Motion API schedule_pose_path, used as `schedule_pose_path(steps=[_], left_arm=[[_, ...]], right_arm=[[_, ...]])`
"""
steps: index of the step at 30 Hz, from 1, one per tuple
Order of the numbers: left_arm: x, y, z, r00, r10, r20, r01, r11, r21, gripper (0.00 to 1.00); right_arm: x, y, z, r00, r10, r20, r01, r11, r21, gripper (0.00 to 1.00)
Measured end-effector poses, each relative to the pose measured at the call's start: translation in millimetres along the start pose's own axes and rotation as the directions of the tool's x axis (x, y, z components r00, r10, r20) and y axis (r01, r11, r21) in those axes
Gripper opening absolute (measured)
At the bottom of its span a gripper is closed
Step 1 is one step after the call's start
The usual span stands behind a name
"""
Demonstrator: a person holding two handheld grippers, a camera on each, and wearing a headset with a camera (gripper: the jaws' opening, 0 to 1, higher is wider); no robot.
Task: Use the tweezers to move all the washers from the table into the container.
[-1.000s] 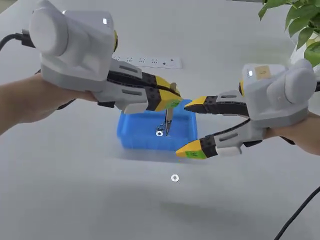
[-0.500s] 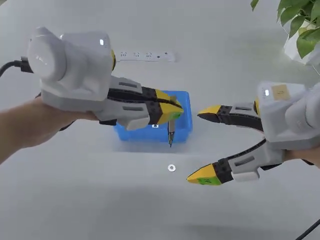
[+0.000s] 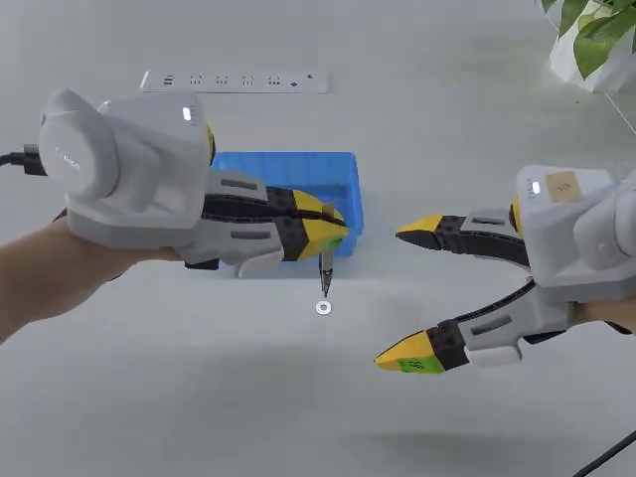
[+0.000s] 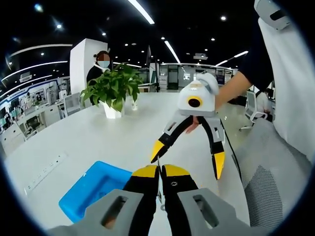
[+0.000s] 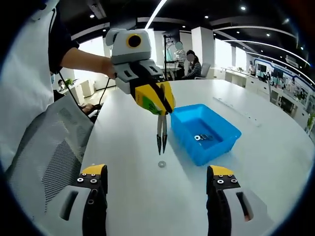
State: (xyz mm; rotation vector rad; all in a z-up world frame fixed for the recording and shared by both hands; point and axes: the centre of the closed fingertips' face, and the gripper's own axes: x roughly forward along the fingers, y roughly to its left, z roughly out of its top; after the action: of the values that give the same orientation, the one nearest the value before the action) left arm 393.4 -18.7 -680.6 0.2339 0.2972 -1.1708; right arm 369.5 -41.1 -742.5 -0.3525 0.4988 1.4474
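White tabletop (image 3: 149, 397) is seen spread beneath everything. Above it, the left gripper (image 3: 338, 227), a grey-bodied tool with black jaws tipped in yellow, is held from the left, and its jaws are clenched together on the upper end of a pair of slim metal tweezers (image 3: 325, 273). The right gripper (image 3: 390, 296), of the same make, is held from the right with its jaws spread wide, nothing being grasped between them. A rectangular blue plastic container (image 3: 283, 157) is placed on the table behind the left gripper and is partly hidden by it. A long white power strip (image 3: 234, 81) is laid further back, and a green leafy plant in a white pot (image 3: 591, 30) is set at the far right corner. The tweezers are hung almost upright from the clenched jaws, tips downward, in front of the container's near wall. A small silver ring-shaped washer (image 3: 323, 308) is found flat on the table just below those tips; in the right gripper view a small gap is shown between the tips and it. A few more small metal washers (image 5: 203, 137) are seen lying on the container's floor.
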Motion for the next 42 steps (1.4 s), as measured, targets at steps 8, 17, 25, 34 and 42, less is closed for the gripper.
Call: schedule_pose_path(steps=[8,17,25,34,42], left_arm=[[7.3,-12.2,-11.5,0.9999,-0.013,-0.001,0.013,1.0,-0.001,0.06],[6.2,-18.0,-17.4,0.9999,-0.017,-0.001,0.017,1.0,0.021,0.06],[7.3,-17.1,-21.2,0.9998,-0.016,-0.01,0.017,0.999,0.03,0.06],[7.3,-11.5,-20.0,0.9999,-0.011,-0.006,0.011,0.999,0.044,0.06],[9.3,-12.8,-25.5,0.9995,-0.019,-0.023,0.021,0.998,0.061,0.06]], right_arm=[[2.6,5.7,-3.7,0.9998,0.011,0.016,-0.011,1.0,0.021,0.83],[-3.8,10.7,-15.7,0.9998,0.015,0.014,-0.015,0.999,0.046,0.82],[1.9,16.0,-17.2,0.9993,0.029,0.022,-0.03,0.998,0.061,0.82],[5.8,18.0,-17.8,0.9992,0.035,0.021,-0.036,0.997,0.071,0.82],[3.7,17.1,-22.1,0.9995,0.026,0.017,-0.027,0.996,0.084,0.82]])
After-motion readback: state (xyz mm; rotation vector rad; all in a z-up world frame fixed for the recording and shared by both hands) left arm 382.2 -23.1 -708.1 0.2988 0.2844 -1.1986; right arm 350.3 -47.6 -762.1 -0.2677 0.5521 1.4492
